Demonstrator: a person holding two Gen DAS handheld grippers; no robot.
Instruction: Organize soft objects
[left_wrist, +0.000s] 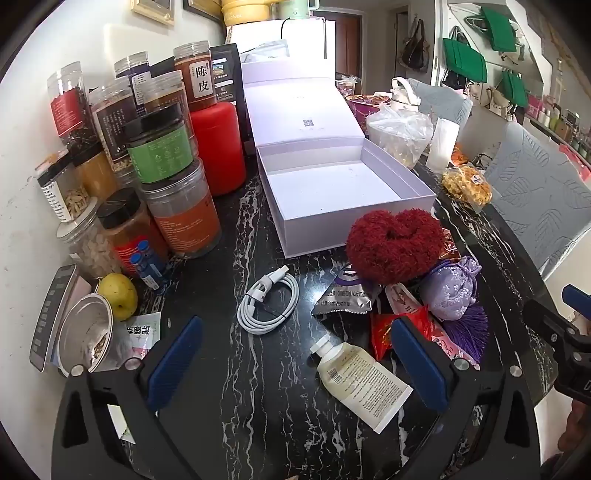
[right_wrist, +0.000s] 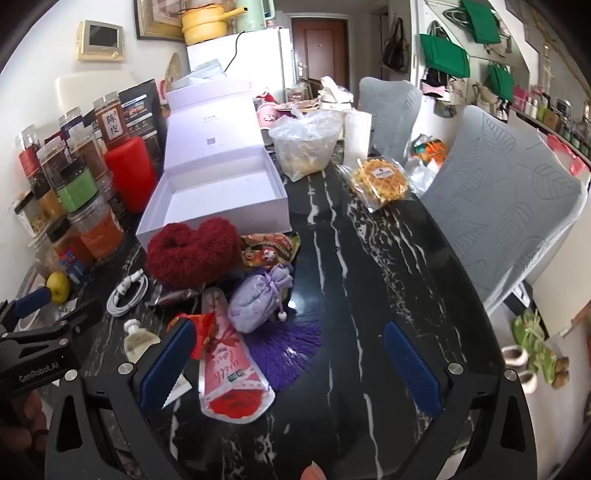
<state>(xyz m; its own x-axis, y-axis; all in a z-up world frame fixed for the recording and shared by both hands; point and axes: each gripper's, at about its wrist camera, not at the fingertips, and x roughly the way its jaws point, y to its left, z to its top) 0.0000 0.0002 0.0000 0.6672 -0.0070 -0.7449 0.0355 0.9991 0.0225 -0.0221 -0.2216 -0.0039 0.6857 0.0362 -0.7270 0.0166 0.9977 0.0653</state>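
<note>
a: between the pads of the left gripper (left_wrist: 295, 363), nothing is clamped. jaws stand wide apart. a cream tube (left_wrist: 364, 384) lies on the black marble table (left_wrist: 258, 424) just inside the right-hand pad, cap pointing away and to the left.

b: and the right gripper (right_wrist: 291, 369)?

a: also spread wide, holding nothing. a pink rose pouch (right_wrist: 231, 373) lies just inside its left-hand pad, long axis running fore and aft.

b: locate the soft items.

a: ahead of the right gripper, left of centre: a lilac sachet (right_wrist: 256, 299) with its purple tassel (right_wrist: 288, 347) fanned toward the gripper. the sachet's long axis runs diagonally, drawstring neck at the far right end. beyond it, touching a snack wrapper (right_wrist: 271, 247), sits a red fuzzy heart (right_wrist: 192, 253), lobes pointing away, resting against the near wall of the open white box (right_wrist: 207, 221).

b: which gripper is nearer?

a: judgement: both are close, but the sachet falls almost between the right gripper's fingers, whereas from the left gripper it lies beyond the right-hand pad. a right-gripper advance, forward and slightly left, would likely reach it first.

b: anything in the way?

a: a coiled white cable (left_wrist: 267, 304) lies ahead of the left gripper, clear of the soft items. the box interior appears unoccupied.
</note>
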